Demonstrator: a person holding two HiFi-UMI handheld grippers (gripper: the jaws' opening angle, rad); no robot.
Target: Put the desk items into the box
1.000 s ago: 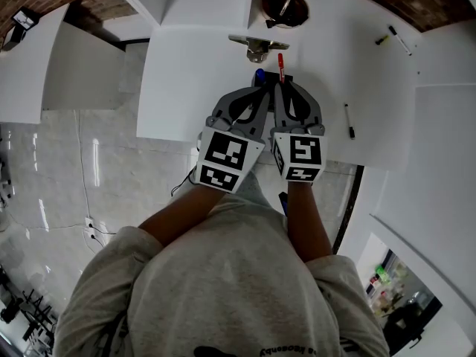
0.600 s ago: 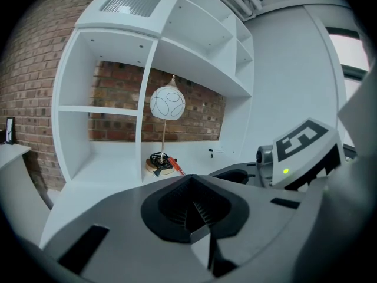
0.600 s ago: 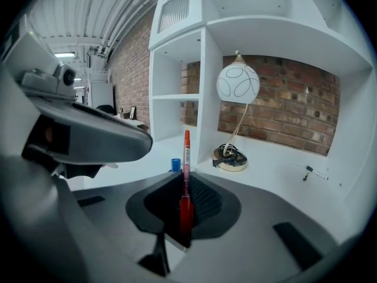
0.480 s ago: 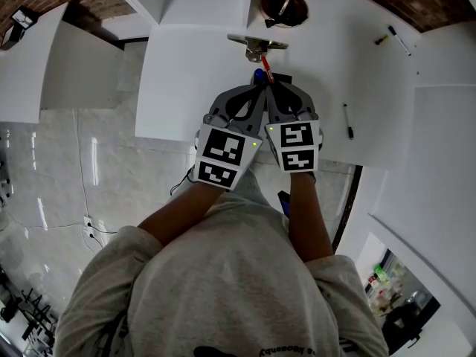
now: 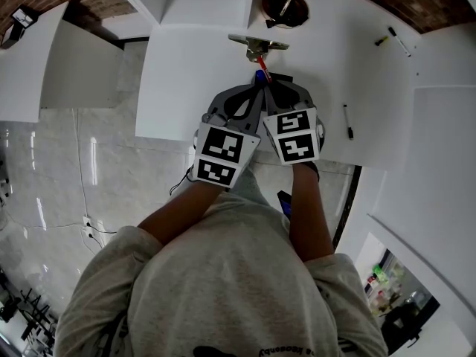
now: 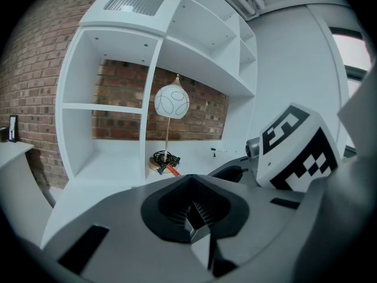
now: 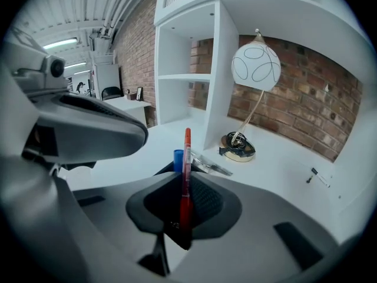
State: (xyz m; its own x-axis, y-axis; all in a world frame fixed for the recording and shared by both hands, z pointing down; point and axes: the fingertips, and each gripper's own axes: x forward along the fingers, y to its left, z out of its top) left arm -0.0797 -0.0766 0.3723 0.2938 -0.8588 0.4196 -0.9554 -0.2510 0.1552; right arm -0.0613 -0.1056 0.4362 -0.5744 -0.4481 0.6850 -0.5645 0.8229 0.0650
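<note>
The right gripper (image 5: 273, 88) is clamped on a red pen (image 5: 262, 67), jaws narrow. The pen's long axis runs along the jaws, and its free end projects past the fingertips toward a metal item (image 5: 256, 44) on the white desk (image 5: 193, 88). The left gripper (image 5: 253, 89) sits just beside the right one; its jaws are together with nothing visible between them. A blue item (image 5: 259, 74) shows just beyond the two sets of fingertips; what supports it cannot be determined. No view shows a box, so the direction of the drop-off from the pen cannot be given. A black pen (image 5: 348, 121) lies well apart on the right, nearer the right hand, and another pen (image 5: 399, 40) lies farther right. The lamp base (image 5: 285, 6) holds a coiled cord. The visible shelf compartments (image 6: 106, 134) appear empty.
</note>
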